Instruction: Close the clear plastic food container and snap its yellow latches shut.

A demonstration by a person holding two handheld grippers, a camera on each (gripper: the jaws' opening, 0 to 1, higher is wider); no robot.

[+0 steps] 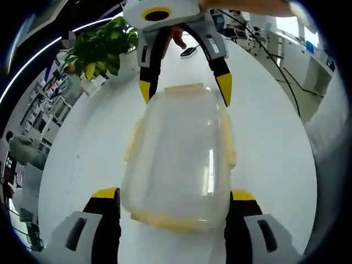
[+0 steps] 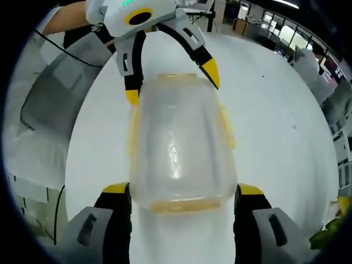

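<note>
The clear plastic container (image 1: 179, 159) lies on the white table (image 1: 275, 154) with its lid on. Yellow latches show on its near end (image 1: 165, 221), far end (image 1: 184, 87) and both long sides; I cannot tell whether they are snapped down. My left gripper (image 1: 173, 195) is open, its jaws astride the near end, close against the sides. My right gripper (image 1: 184, 91) comes in from the top, open around the far end. In the right gripper view the container (image 2: 181, 148) lies between the right gripper (image 2: 183, 190) and the left gripper (image 2: 171, 85).
A potted green plant (image 1: 102, 49) stands at the table's far left, and a small black object (image 1: 190, 52) lies beyond the container. A hand (image 1: 242, 5) holds the right gripper. Grey seating (image 2: 49, 110) stands off the table's edge. Office desks fill the background.
</note>
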